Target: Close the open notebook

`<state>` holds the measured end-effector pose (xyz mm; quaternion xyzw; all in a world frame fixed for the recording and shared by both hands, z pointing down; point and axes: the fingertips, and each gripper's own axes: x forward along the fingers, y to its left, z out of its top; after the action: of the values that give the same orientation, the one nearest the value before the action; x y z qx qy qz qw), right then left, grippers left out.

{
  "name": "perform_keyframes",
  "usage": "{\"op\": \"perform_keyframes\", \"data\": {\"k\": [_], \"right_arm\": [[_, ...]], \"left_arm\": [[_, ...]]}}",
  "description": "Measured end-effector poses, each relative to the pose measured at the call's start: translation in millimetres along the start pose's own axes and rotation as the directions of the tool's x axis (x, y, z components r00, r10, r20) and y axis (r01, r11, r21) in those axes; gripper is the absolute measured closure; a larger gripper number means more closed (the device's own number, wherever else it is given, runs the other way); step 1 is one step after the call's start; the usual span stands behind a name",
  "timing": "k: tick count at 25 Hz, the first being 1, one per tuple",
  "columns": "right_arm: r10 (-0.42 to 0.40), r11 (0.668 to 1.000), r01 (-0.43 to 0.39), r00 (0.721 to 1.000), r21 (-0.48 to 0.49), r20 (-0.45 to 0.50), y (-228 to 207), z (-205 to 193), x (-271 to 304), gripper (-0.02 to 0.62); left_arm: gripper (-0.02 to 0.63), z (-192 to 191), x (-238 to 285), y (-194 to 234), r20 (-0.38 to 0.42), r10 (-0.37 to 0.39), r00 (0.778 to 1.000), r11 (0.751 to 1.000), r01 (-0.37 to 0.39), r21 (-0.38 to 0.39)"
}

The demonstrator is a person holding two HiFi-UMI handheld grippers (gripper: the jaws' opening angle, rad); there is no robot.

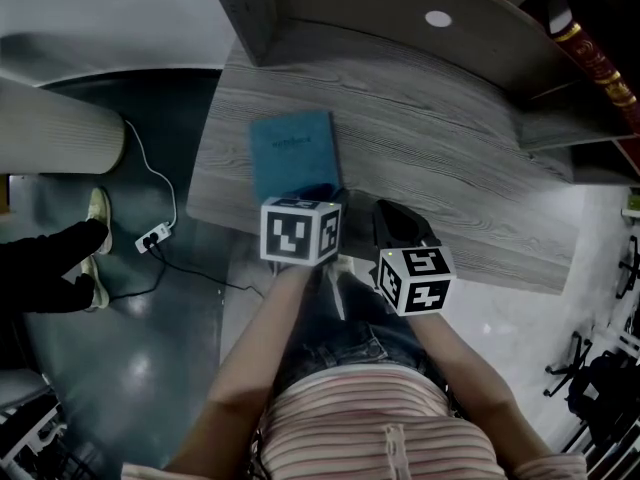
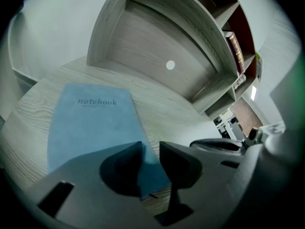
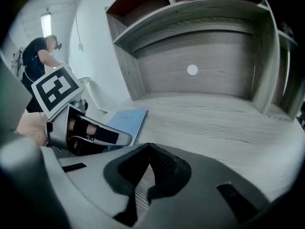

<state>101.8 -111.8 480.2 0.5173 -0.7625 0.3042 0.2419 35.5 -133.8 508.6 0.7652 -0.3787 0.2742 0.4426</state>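
Lying closed, cover up, a blue soft-cover notebook [image 1: 293,153] sits near the front left edge of a grey wood-grain table [image 1: 430,168], with the word "notebook" printed on its cover. The left gripper [image 2: 150,149] hovers over the book's near right corner, its fingers [image 2: 178,163] parted by a narrow gap through which that corner shows; they seem not to be pinching it. The right gripper [image 3: 148,149], just beside it, has its fingers closed tip to tip on nothing.
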Motion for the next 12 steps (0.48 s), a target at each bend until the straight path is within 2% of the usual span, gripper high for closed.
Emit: {"op": "perform_keyframes", "data": {"k": [12], "right_arm": [[0.007, 1.0, -0.007, 1.0, -0.002, -0.001, -0.3, -1.6, -1.6, 0.588]], "left_arm": [[0.474, 1.1, -0.5, -5.0, -0.002, -0.028, 1.0, 1.0, 0.028, -0.008]]}}
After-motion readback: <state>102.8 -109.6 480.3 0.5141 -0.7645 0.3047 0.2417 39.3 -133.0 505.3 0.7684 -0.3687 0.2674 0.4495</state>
